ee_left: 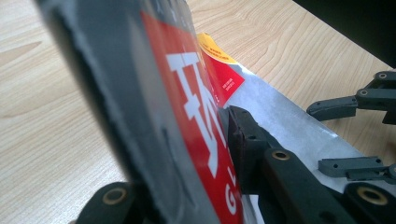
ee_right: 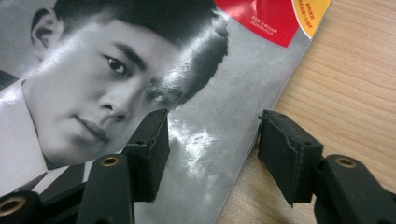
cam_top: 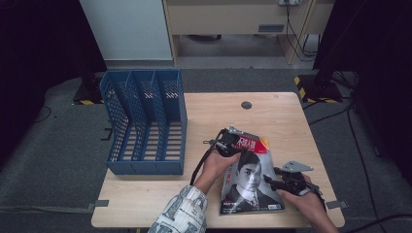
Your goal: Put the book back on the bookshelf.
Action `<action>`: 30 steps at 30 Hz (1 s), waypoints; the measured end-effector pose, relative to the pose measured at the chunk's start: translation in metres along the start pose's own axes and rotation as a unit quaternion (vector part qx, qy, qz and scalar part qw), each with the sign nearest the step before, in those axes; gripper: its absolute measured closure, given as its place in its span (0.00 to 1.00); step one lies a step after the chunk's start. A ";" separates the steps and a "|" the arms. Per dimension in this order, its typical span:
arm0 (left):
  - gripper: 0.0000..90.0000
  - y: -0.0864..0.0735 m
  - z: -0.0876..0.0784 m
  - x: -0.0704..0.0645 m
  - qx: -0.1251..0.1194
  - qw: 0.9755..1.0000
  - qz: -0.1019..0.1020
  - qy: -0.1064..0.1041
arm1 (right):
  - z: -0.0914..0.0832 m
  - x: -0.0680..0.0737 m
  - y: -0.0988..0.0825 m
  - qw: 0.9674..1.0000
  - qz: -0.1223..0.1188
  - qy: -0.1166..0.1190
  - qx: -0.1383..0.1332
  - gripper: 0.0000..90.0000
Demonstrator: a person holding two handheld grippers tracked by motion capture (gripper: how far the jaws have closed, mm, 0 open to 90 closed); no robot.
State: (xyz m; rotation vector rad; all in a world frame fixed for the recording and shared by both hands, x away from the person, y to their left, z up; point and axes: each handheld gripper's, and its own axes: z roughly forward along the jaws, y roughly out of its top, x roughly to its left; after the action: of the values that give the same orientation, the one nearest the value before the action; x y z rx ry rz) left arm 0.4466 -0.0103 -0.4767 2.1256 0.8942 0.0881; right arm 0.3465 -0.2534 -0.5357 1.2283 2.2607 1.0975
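Note:
A glossy magazine (cam_top: 250, 182) with a black-and-white portrait and a red title block lies on the wooden table (cam_top: 286, 121), near its front edge. My left gripper (cam_top: 232, 143) is at the magazine's far left corner and is shut on it. In the left gripper view the cover (ee_left: 187, 107) stands lifted between the jaws, with one pad (ee_left: 238, 133) pressed against its red title. My right gripper (cam_top: 272, 180) is open at the magazine's right edge. In the right gripper view one jaw hangs over the cover (ee_right: 70, 93) and the other over bare wood, neither touching.
A blue mesh file rack (cam_top: 145, 121) with three slots stands on the table's left end, partly overhanging it. A small round hole (cam_top: 246, 105) sits near the table's far edge. The right gripper (ee_left: 327, 137) also shows at the right of the left gripper view.

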 end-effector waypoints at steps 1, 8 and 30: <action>0.90 0.000 0.000 0.000 -0.001 1.000 0.000 0.000 | 0.000 0.000 0.000 1.000 0.000 0.000 0.000 0.47; 0.91 0.001 -0.001 -0.001 -0.009 1.000 -0.001 -0.001 | 0.000 -0.002 0.002 1.000 0.010 0.002 0.004 0.42; 0.95 0.014 -0.035 -0.010 -0.038 0.999 0.011 -0.005 | -0.008 -0.028 -0.006 0.996 0.040 -0.078 0.010 0.33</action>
State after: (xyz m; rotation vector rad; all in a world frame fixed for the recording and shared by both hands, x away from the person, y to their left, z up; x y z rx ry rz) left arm 0.4347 0.0003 -0.4417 2.0641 0.8496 0.1215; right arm 0.3544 -0.2817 -0.5366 1.3738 2.1274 0.9721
